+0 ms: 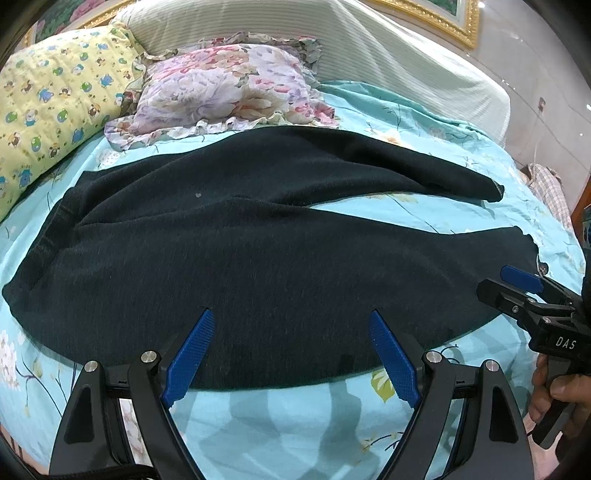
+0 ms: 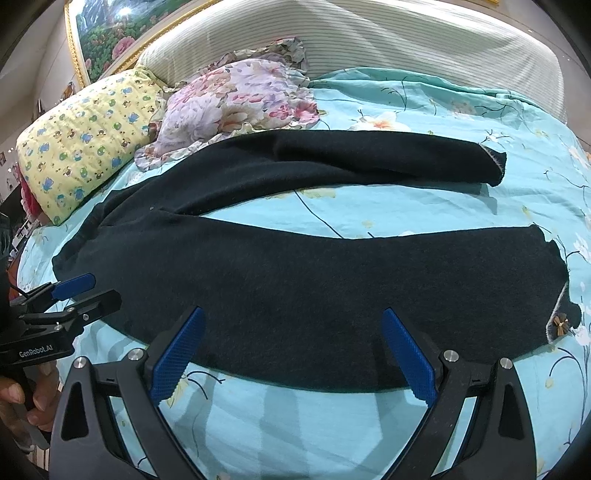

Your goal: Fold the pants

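Note:
Dark pants (image 1: 258, 258) lie flat on a turquoise floral bedsheet (image 1: 295, 424). The waistband (image 1: 48, 236) is at the left and the two legs spread apart to the right. My left gripper (image 1: 291, 315) hovers open over the near edge of the pants around the seat, holding nothing. My right gripper (image 2: 293, 313) is open over the near leg (image 2: 369, 280), also holding nothing. The far leg (image 2: 369, 158) runs toward the headboard side. Each gripper shows in the other's view: the right gripper (image 1: 498, 284) near the leg hem, the left gripper (image 2: 86, 293) near the waist.
A yellow patterned pillow (image 1: 55, 99) and a floral pillow (image 1: 229, 85) lie behind the pants against a striped headboard (image 1: 258, 26). The near leg hem carries a small bow (image 2: 561, 325). A hand (image 1: 554, 391) holds the right gripper's handle. Bare sheet (image 2: 295, 424) lies under both grippers.

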The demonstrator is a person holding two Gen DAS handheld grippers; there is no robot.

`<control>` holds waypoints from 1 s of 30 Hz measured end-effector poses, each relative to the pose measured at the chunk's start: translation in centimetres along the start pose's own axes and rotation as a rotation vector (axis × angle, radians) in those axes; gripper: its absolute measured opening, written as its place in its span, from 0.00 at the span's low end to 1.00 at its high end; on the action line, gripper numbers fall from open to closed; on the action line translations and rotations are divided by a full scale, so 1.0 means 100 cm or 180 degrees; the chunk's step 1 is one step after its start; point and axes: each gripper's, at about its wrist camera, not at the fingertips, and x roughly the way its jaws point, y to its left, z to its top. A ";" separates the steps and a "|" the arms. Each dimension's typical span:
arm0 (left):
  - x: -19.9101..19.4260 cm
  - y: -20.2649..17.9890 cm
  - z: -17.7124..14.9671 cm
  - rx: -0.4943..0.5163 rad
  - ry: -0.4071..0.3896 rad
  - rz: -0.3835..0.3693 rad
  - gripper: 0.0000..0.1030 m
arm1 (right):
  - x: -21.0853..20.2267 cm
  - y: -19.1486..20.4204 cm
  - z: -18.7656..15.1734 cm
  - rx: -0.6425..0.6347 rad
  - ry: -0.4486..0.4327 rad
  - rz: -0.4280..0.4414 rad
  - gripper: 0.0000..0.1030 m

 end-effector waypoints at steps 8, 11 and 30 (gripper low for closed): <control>0.003 0.000 0.021 0.0137 -0.0042 -0.0061 0.84 | -0.002 -0.005 0.008 0.0057 0.0001 0.0023 0.94; 0.005 0.000 0.031 0.0195 -0.0055 -0.0085 0.84 | -0.001 -0.010 0.012 0.0114 0.0026 0.0017 0.94; 0.050 -0.017 0.125 0.0849 -0.0005 -0.0320 0.84 | 0.006 -0.077 0.063 0.0736 0.0024 -0.0083 0.94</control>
